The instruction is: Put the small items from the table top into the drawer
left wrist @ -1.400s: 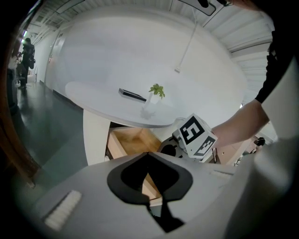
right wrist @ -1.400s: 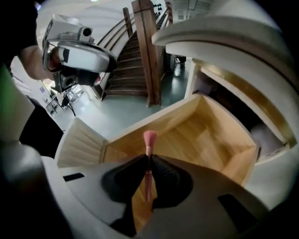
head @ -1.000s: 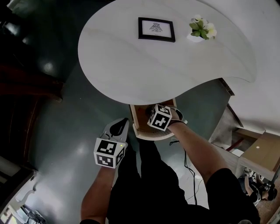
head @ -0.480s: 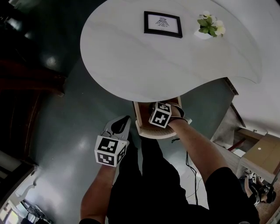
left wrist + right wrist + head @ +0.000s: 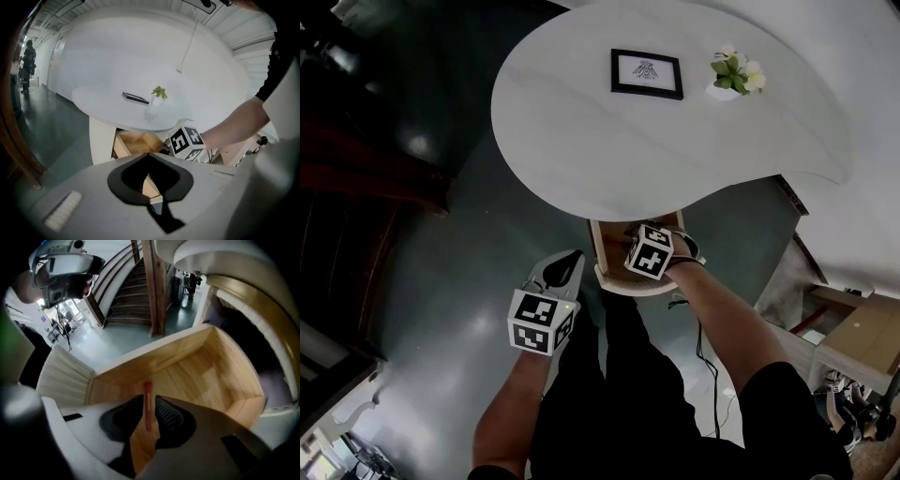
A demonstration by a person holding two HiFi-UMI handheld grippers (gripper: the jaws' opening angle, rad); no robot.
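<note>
An open wooden drawer (image 5: 605, 246) sticks out from under the white table (image 5: 581, 141). My right gripper (image 5: 149, 401) reaches into this drawer (image 5: 206, 371), shut on a thin red stick (image 5: 147, 392) that points forward over the drawer floor. In the head view its marker cube sits above the drawer. My left gripper (image 5: 562, 267) hangs over the dark floor to the left of the drawer; its jaws (image 5: 149, 154) are shut and hold nothing. On the table top stand a black picture frame (image 5: 647, 73) and a small potted plant (image 5: 734, 75).
The person's dark-clad legs (image 5: 619, 394) stand right in front of the drawer. A cable (image 5: 705, 361) lies on the floor at the right, near a cardboard box (image 5: 862, 328). A wooden staircase (image 5: 140, 291) rises beyond the drawer's front.
The head view has shifted a little, so the table sits further right. Both grippers have hardly moved; the right one stays over the drawer.
</note>
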